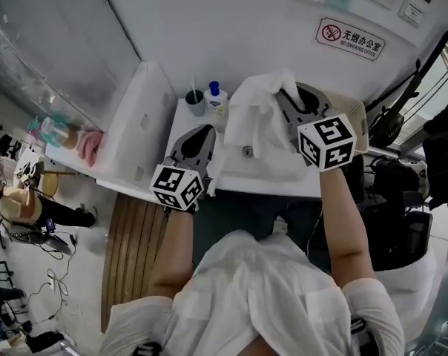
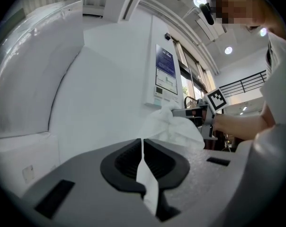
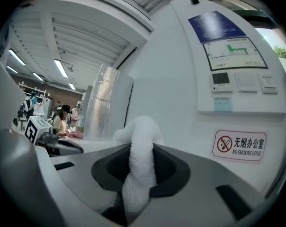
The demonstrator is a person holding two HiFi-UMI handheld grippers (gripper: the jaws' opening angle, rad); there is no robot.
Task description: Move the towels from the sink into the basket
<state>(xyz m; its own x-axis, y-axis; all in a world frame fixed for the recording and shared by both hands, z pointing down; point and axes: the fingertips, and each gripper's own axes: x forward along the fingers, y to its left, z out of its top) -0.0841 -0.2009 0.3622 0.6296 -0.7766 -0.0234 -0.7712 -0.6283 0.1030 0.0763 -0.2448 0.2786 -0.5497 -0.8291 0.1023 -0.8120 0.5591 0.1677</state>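
A white towel [image 1: 255, 117] hangs lifted above the white sink [image 1: 280, 170] in the head view. My right gripper [image 1: 289, 95] is shut on a thick bunched fold of it, which fills the gap between the jaws as a white roll [image 3: 139, 169] in the right gripper view. My left gripper [image 1: 207, 130] is lower and to the left, shut on a thin edge of the same towel [image 2: 145, 174]. From the left gripper view the towel's bulk [image 2: 174, 129] hangs from the right gripper [image 2: 196, 112]. A tan container rim [image 1: 360, 113], possibly the basket, shows behind the right gripper's marker cube.
A dark cup [image 1: 196, 102] and a blue-capped soap bottle [image 1: 216, 98] stand on the counter left of the sink. A tall white cabinet [image 1: 139, 124] is further left. The wall with a no-smoking sign [image 1: 351, 38] is close behind. Dark gear [image 1: 402, 199] crowds the right side.
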